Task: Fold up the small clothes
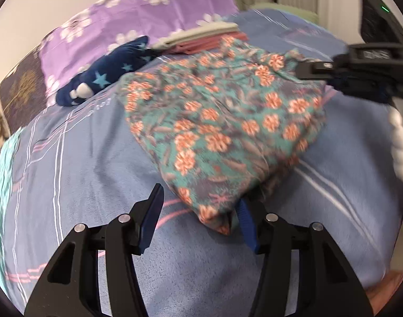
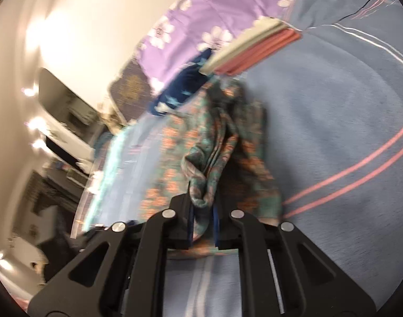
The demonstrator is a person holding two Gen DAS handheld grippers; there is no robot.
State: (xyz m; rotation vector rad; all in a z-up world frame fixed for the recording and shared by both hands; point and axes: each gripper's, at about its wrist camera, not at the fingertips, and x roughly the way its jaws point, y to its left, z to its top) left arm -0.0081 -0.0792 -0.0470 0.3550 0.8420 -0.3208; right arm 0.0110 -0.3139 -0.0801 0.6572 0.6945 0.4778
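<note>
2 grippers work over a blue bedspread [image 1: 95, 158]. Left wrist view: the left gripper [image 1: 198, 211] stands open, a corner of the floral garment [image 1: 222, 111] lying loose against its right finger; the right gripper [image 1: 333, 71] holds the garment's far edge. Right wrist view – the right gripper [image 2: 203, 222] is clamped on a bunched fold of the floral garment [image 2: 214, 145], near folded clothes [image 2: 254, 50] by a purple pillow [image 2: 214, 8].

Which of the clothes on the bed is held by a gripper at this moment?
The floral garment: the right gripper pinches its bunched edge. The star-printed navy piece and the folded stack lie untouched.
</note>
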